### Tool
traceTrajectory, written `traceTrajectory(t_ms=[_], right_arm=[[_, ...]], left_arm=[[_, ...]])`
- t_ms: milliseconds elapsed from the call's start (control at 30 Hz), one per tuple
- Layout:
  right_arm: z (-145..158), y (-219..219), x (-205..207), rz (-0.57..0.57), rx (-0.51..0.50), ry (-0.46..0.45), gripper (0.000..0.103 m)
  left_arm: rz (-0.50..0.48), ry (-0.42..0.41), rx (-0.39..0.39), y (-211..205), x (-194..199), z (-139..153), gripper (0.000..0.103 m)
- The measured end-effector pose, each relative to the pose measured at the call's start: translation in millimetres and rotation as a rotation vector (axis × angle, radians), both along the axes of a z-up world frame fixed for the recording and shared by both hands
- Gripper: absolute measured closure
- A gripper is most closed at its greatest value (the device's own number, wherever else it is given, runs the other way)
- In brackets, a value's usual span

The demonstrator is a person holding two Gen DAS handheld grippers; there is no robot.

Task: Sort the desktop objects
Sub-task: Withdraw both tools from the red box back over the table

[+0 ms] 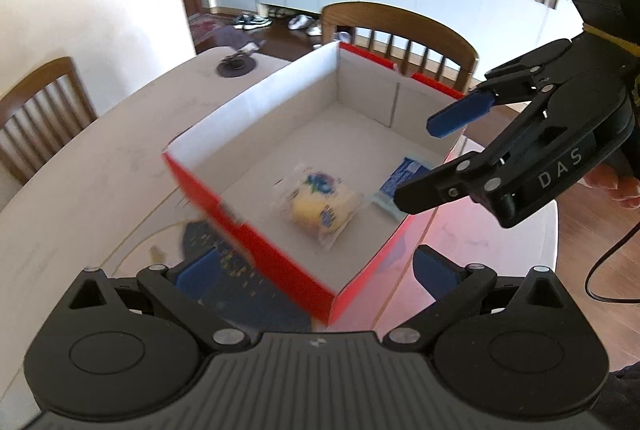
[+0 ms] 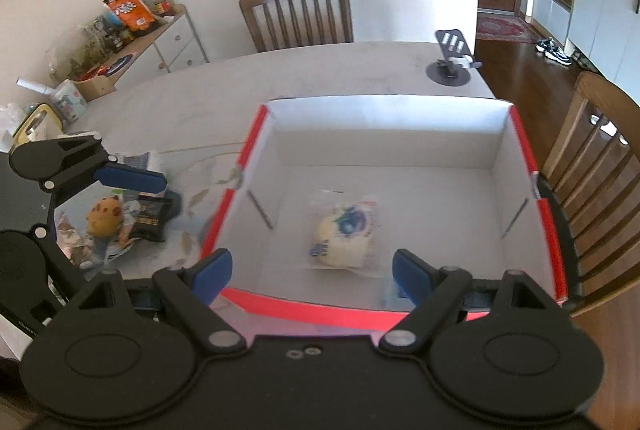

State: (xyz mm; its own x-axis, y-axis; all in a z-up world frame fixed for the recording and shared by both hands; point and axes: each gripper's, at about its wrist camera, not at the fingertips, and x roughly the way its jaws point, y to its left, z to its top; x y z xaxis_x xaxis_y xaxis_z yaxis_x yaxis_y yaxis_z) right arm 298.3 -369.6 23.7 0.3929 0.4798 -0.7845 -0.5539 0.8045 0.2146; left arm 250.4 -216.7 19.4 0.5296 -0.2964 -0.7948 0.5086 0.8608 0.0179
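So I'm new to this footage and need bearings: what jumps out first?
A red box with a white inside fills the table's middle, and a wrapped yellow bun lies on its floor. The right gripper hangs open over the box's edge. More wrapped snacks lie piled on the table beside it.

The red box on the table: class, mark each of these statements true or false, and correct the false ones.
1. A clear-wrapped yellow bun lies inside the red box. True.
2. The right gripper is shut on the bun. False: it is open and holds nothing.
3. A blue packet also lies in the box. True.
4. The box lid is closed. False: the box is open on top.
5. More wrapped snacks lie on the table outside the box. True.
6. The left gripper holds a cup. False: it is open and empty.
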Motion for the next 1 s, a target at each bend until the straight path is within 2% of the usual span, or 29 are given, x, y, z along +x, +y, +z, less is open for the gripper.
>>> traceTrajectory(t_ms=[267, 500, 1000], right_arm=[[7.2, 31.4, -24.2, 0.027, 0.011, -0.015, 0.016], [10.2, 57.5, -44.2, 0.031, 0.016, -0.013, 0.016], [2.8, 115.8, -76.8, 0.033, 0.020, 0.009, 0.016]], left_arm=[[0.094, -0.032, -0.024, 40.6, -32.0, 10.4, 0.000], [0.138, -0.055, -0.039, 73.5, -56.4, 14.1, 0.000], [0.202, -0.086, -0.050, 151.5, -100.1, 1.7, 0.000]])
